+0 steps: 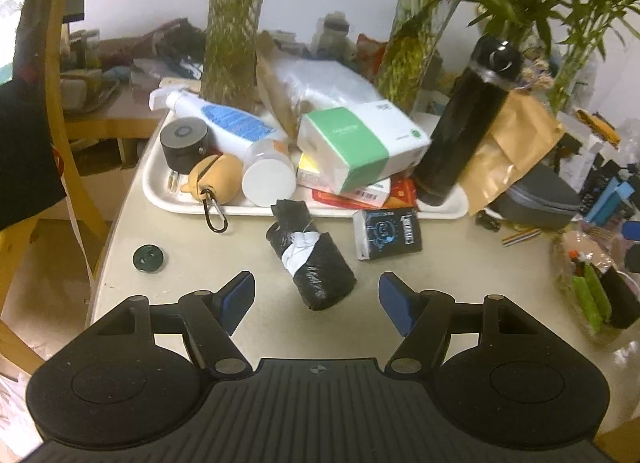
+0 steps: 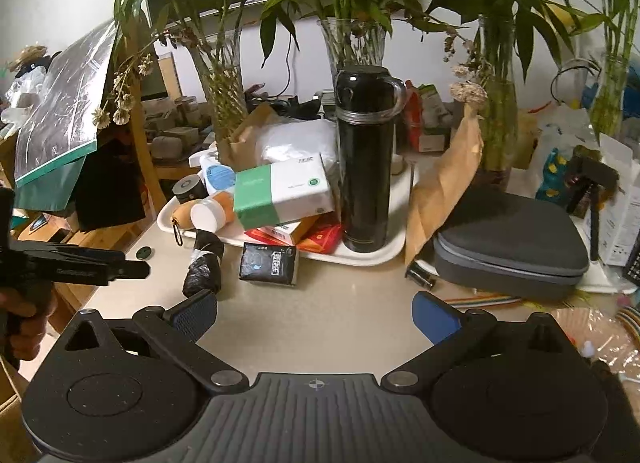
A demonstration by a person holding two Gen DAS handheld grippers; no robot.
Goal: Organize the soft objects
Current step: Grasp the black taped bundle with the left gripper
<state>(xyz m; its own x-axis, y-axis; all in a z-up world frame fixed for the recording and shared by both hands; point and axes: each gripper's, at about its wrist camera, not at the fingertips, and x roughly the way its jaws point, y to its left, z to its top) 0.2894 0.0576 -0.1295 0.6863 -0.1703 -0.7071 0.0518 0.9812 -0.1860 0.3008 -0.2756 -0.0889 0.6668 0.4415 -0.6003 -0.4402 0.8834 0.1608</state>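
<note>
we see a messy table (image 1: 224, 335) with a white tray (image 1: 160, 193) full of things. going left to right in the left wrist view, a small dark green button (image 1: 149, 258) lies alone near the table edge. next comes the black bag roll (image 1: 310, 259), soft and crinkly, with a white tape band around its middle. it lies on the table just in front of the tray, one end touching the tray's rim. our left gripper (image 1: 316, 299) has its blue fingers wide apart, with the near end of the roll between them but not pinched. to the right lies a dark tissue pack (image 1: 387, 233) with blue marks; the writing is too blurry to read. on the tray a white and green tissue pack (image 1: 362, 147) leans on boxes, its small print unreadable too. our right gripper (image 2: 316, 315) is also wide apart and holds nothing.
</note>
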